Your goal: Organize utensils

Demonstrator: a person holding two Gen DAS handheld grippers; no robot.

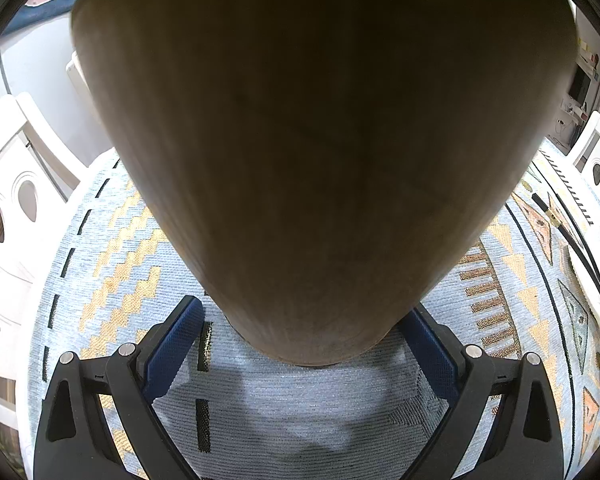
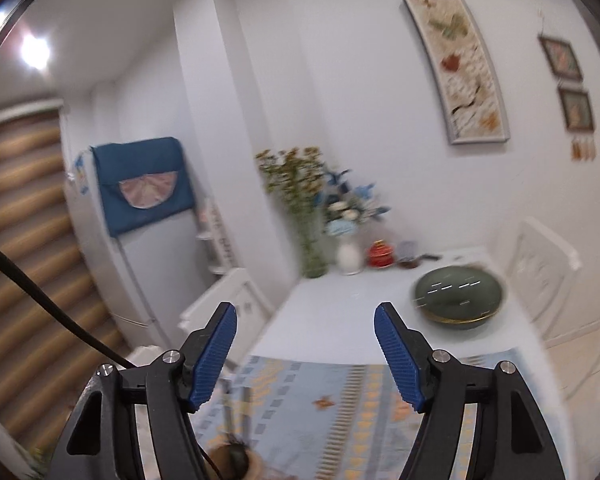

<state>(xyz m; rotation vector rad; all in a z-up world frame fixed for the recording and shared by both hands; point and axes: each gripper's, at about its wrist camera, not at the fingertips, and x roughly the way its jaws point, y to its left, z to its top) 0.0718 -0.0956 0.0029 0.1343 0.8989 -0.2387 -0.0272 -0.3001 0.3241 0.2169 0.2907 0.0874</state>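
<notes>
Left wrist view: the left gripper [image 1: 306,344] clamped a brown wooden holder [image 1: 320,160] standing on the patterned mat [image 1: 112,280], filling the frame. The right gripper [image 2: 305,354] hung spread and empty above the mat's far edge, bare white table [image 2: 340,312] beyond, a green bowl [image 2: 458,296] far right.

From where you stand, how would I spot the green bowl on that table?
Find the white table against the wall, past the patterned cloth. The bowl sits alone on its right side, near the white chair. Unlike the vases at the back, it is wide, low and dark green.
</notes>
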